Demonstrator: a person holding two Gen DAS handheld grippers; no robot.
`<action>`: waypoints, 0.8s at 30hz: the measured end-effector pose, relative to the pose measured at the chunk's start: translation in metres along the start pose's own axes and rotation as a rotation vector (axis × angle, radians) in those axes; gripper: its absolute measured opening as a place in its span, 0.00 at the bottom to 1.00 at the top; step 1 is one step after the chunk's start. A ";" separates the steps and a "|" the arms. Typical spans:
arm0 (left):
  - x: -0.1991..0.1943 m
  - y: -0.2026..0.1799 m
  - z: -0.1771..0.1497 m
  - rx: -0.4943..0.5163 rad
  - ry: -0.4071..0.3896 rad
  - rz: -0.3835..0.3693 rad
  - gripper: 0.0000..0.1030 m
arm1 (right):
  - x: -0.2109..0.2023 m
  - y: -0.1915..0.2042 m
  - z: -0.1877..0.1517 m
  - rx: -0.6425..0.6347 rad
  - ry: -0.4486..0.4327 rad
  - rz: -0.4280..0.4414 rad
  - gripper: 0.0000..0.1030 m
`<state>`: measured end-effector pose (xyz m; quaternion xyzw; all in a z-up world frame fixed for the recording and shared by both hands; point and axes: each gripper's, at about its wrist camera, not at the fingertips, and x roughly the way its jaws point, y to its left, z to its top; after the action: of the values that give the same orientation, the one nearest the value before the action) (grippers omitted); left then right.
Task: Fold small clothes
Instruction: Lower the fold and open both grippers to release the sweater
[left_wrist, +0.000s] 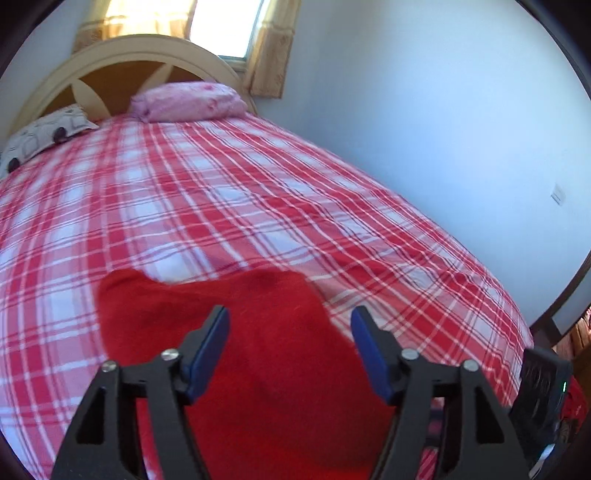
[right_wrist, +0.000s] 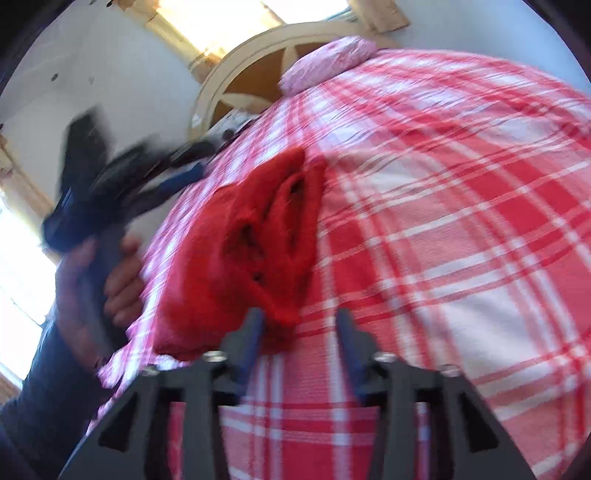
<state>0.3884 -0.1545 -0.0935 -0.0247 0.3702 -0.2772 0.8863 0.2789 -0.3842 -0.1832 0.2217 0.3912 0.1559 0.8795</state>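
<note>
A small red fuzzy garment (left_wrist: 236, 332) lies on the red-and-white plaid bedcover (left_wrist: 221, 192). My left gripper (left_wrist: 290, 325) is open and empty, hovering above the garment with the cloth showing between its blue pads. In the right wrist view the same garment (right_wrist: 258, 240) lies bunched, with folds and openings showing. My right gripper (right_wrist: 299, 328) is open and empty just short of the garment's near edge; whether its left fingertip (right_wrist: 255, 325) touches the cloth is unclear. The left gripper's body (right_wrist: 110, 177) appears blurred at the left, held by a hand.
A pink pillow (left_wrist: 188, 101) and a patterned pillow (left_wrist: 40, 134) lie by the cream headboard (left_wrist: 147, 55). A white wall (left_wrist: 443, 129) runs along the bed's right side. A black device (left_wrist: 539, 391) sits at the bed's lower right edge. The plaid cover (right_wrist: 461, 221) spreads right of the garment.
</note>
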 end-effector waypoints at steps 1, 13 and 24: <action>-0.009 0.007 -0.009 -0.013 -0.005 0.016 0.74 | -0.006 -0.002 0.002 -0.002 -0.035 -0.037 0.48; -0.013 0.045 -0.097 -0.087 0.048 0.135 0.84 | 0.028 0.110 0.065 -0.295 -0.042 0.152 0.49; -0.018 0.040 -0.118 -0.066 0.048 0.138 0.95 | 0.096 0.019 0.067 0.024 0.106 -0.041 0.61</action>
<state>0.3178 -0.0921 -0.1777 -0.0219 0.4010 -0.2038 0.8928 0.3899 -0.3428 -0.1930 0.2158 0.4436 0.1449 0.8577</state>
